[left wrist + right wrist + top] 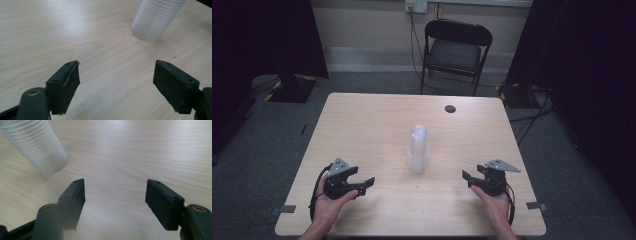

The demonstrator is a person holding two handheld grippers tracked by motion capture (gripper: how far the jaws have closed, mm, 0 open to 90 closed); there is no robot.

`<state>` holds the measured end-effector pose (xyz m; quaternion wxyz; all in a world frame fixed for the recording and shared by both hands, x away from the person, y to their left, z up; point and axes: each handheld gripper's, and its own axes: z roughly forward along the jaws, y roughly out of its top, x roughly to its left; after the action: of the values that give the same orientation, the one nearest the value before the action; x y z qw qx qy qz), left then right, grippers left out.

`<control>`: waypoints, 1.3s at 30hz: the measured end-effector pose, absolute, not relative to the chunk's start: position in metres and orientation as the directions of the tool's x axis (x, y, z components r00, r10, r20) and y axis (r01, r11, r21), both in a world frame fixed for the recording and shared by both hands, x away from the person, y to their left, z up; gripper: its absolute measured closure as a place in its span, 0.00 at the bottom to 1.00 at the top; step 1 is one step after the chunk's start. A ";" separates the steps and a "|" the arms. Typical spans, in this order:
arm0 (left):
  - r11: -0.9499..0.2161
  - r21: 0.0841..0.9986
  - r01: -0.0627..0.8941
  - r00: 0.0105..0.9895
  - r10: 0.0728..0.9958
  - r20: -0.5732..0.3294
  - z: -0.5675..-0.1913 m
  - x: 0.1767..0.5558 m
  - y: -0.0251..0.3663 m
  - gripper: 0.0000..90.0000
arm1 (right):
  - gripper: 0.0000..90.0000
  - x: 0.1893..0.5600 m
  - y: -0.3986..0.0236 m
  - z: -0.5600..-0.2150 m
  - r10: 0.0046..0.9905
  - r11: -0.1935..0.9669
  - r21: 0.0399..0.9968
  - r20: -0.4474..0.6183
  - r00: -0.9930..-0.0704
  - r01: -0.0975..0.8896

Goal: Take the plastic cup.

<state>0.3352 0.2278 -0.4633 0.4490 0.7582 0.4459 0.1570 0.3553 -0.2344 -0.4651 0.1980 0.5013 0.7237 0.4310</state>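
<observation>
We hold both grippers, left (362,184) and right (471,179), jaws spread, empty; a clumsy squeeze could topple the cup stack (418,149).

The table (377,125) is pale wood-grain laminate, smooth, slightly shiny. The stack of cups (418,148) is translucent ribbed plastic.

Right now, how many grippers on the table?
2. Left gripper near the front-left edge, right gripper near the front-right, each held in a hand, fingers open, the cup stack between them.
</observation>
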 end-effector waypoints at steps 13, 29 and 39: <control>-0.203 0.815 0.542 0.572 0.801 -0.180 -0.462 0.334 0.223 0.25 | 0.42 0.350 -0.230 -0.461 0.887 0.133 0.840 0.136 -0.441 0.527; -0.214 0.816 0.537 0.580 0.796 -0.173 -0.462 0.330 0.222 0.25 | 0.44 0.342 -0.216 -0.447 0.812 0.125 0.854 0.204 -0.546 0.505; -0.197 0.816 0.544 0.595 0.776 -0.209 -0.462 0.330 0.222 0.27 | 0.44 0.343 -0.207 -0.437 0.790 0.150 0.871 0.179 -0.587 0.467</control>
<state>0.3295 0.2225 -0.4619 0.4633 0.7635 0.4323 0.1252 0.3426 -0.2073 -0.4369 0.1628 0.4242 0.7408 0.4948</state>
